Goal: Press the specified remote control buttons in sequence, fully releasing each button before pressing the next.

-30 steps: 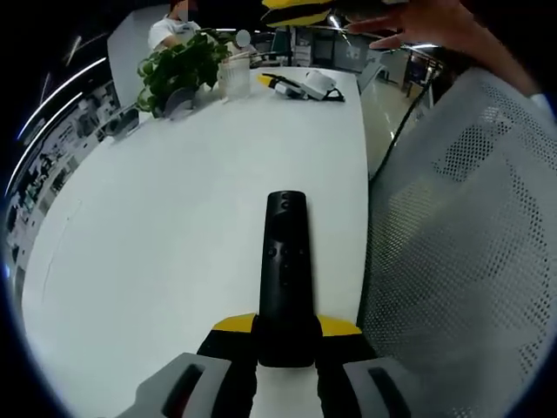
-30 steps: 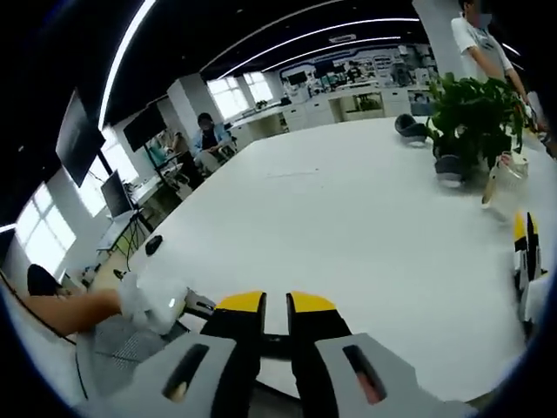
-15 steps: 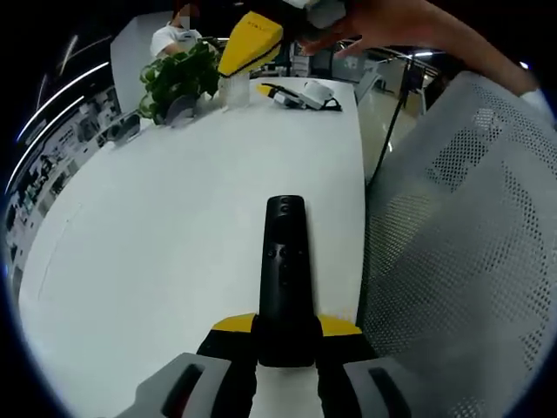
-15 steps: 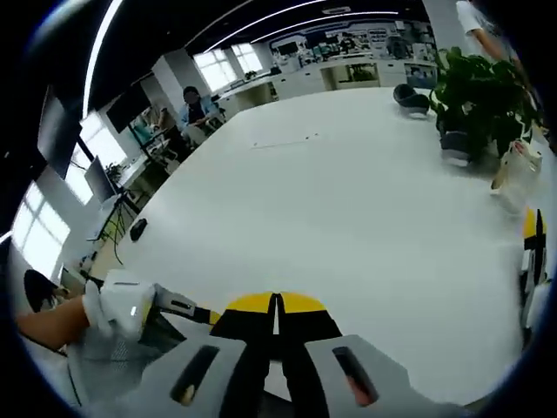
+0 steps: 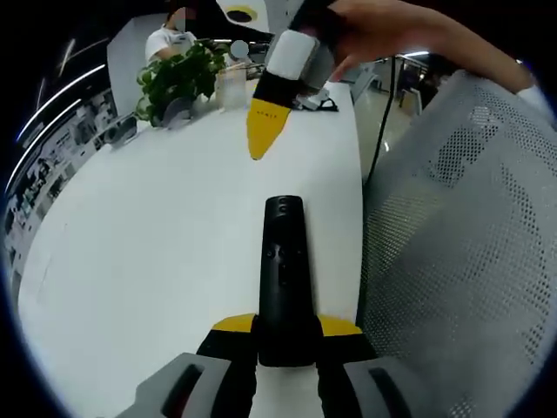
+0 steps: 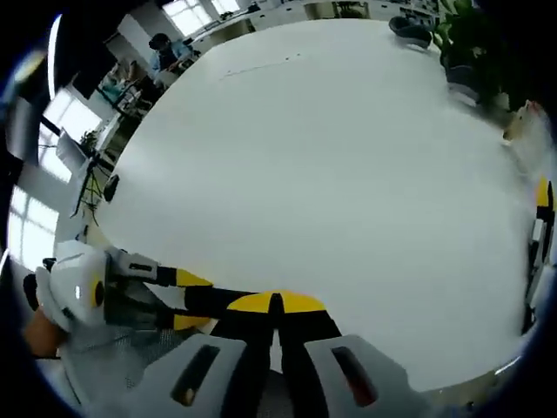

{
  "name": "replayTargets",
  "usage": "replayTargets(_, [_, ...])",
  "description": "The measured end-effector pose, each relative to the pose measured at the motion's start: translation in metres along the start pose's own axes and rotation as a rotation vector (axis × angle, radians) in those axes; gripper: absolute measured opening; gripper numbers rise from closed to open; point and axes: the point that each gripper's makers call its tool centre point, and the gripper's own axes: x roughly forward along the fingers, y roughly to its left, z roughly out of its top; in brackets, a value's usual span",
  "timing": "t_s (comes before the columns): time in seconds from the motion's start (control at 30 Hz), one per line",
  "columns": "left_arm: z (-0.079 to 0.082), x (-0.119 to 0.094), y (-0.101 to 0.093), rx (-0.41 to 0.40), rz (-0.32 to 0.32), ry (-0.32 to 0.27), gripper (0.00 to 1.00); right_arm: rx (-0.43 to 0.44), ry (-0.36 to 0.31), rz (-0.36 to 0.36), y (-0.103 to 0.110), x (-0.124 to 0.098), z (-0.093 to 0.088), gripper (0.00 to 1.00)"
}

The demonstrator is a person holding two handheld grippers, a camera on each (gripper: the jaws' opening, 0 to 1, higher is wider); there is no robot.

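Left gripper point(image 5: 285, 335) clamped on the remote point(image 5: 284, 277) above the table point(image 5: 157, 226) — right gripper point(image 5: 260, 132) hovering beyond it, yellow jaws together, pointing down.

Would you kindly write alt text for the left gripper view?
A black remote control is clamped between the left hand-held gripper's yellow-tipped jaws above a white table. The right hand-held gripper, in a person's hand, points its shut yellow tips down toward the remote; a mesh chair back stands right.
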Motion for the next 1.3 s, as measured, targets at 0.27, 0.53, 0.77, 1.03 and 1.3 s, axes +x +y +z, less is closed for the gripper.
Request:
replayTargets(0.27, [0.0, 0.0, 0.0, -0.003, -0.002, 0.0, 0.25, 0.033, 0.08, -0.005, -0.002, 0.01, -0.01, 0.0])
replayTargets(0.53, [0.0, 0.0, 0.0, -0.003, -0.005, -0.003, 0.25, 0.014, 0.169, -0.023, -0.009, 0.021, -0.019, 0.0])
replayTargets(0.77, [0.0, 0.0, 0.001, -0.021, -0.016, -0.008, 0.25, 0.029, 0.187, -0.035, -0.019, 0.027, -0.032, 0.0])
replayTargets(1.03, [0.0, 0.0, 0.001, -0.011, -0.012, -0.005, 0.25, 0.043, 0.178, -0.003, -0.012, 0.028, -0.03, 0.0])
replayTargets(1.3, [0.0, 0.001, 0.001, 0.002, -0.009, 0.005, 0.25, 0.031, 0.184, -0.01, -0.011, 0.029, -0.03, 0.0])
